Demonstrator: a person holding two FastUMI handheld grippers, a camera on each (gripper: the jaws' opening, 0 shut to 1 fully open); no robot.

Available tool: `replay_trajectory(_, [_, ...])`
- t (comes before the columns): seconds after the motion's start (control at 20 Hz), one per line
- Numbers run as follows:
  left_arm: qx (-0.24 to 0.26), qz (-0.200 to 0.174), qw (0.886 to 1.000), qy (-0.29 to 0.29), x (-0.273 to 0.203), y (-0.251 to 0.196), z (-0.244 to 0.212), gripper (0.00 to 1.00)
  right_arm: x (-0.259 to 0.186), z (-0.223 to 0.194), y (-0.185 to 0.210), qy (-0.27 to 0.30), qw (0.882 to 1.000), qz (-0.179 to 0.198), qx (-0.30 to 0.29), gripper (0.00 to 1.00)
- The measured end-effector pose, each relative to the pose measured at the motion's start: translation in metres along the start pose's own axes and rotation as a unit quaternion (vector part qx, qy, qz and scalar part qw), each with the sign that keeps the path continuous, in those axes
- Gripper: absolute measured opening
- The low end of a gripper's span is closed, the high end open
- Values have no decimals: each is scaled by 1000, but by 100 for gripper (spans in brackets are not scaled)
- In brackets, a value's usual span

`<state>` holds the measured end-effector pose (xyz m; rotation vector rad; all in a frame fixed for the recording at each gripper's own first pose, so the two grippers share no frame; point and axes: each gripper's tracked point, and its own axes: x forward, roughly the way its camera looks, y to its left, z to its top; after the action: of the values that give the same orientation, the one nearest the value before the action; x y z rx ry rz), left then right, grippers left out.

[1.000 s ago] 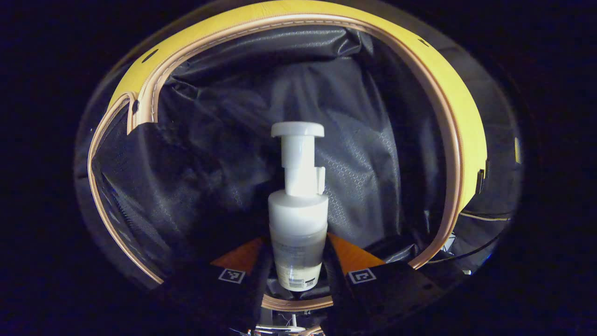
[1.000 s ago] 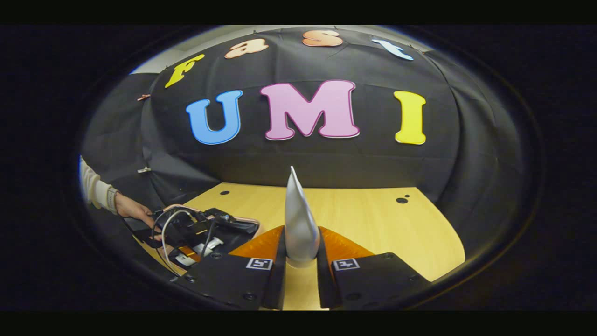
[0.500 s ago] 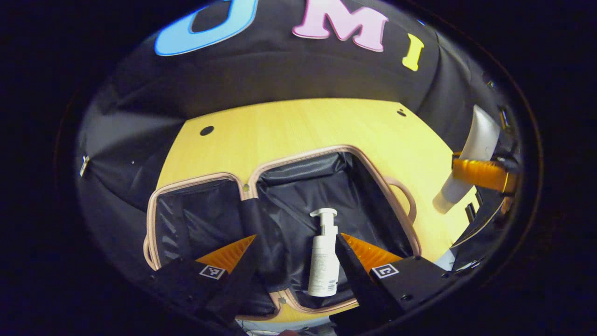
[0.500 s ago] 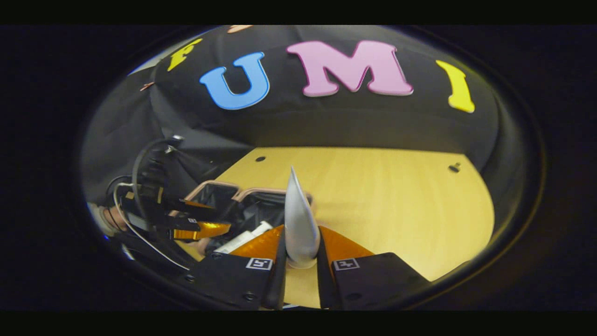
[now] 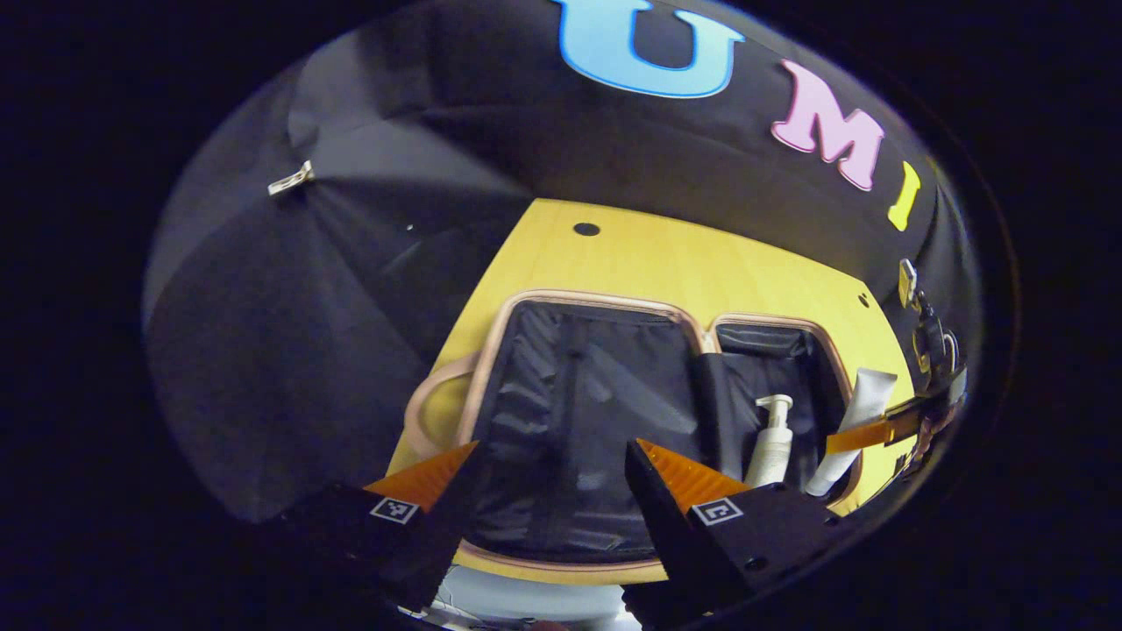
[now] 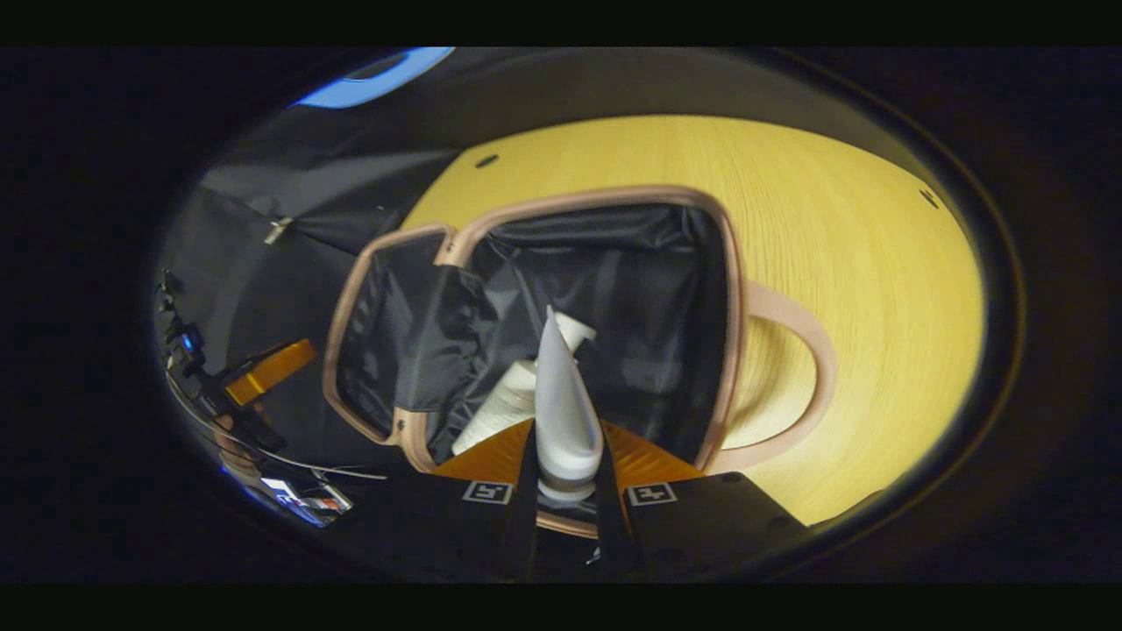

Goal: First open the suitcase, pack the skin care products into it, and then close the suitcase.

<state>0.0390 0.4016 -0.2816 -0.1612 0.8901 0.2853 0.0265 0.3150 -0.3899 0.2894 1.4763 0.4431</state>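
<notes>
While beside tube (image 6: 566,412), pump bottle (image 6: 513,399).

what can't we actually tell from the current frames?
- Right gripper view: pump bottle lies in the suitcase, lower body hidden behind the tube and right gripper.
- Left gripper view: tube's cap end, hidden by the left gripper finger.
- Both views: bottle label too small to read.

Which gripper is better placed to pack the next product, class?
Right. The right gripper is shut on the white tube above the open suitcase; the left gripper is open, holding nothing.
</notes>
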Motion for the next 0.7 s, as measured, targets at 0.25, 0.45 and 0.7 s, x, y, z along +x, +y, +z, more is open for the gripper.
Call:
replay_trajectory(0.25, [-30,40,998,35,36,51,-7,97,15,-8,-9,44,997,-32,46,33])
replay_trajectory(0.45, [-38,47,997,43,57,66,-1,97,3,-8,-16,17,997,-49,65,36])
replay_trajectory(0.7, [-64,63,996,28,70,87,21,92,-42,10,2,-73,994,-21,78,67])
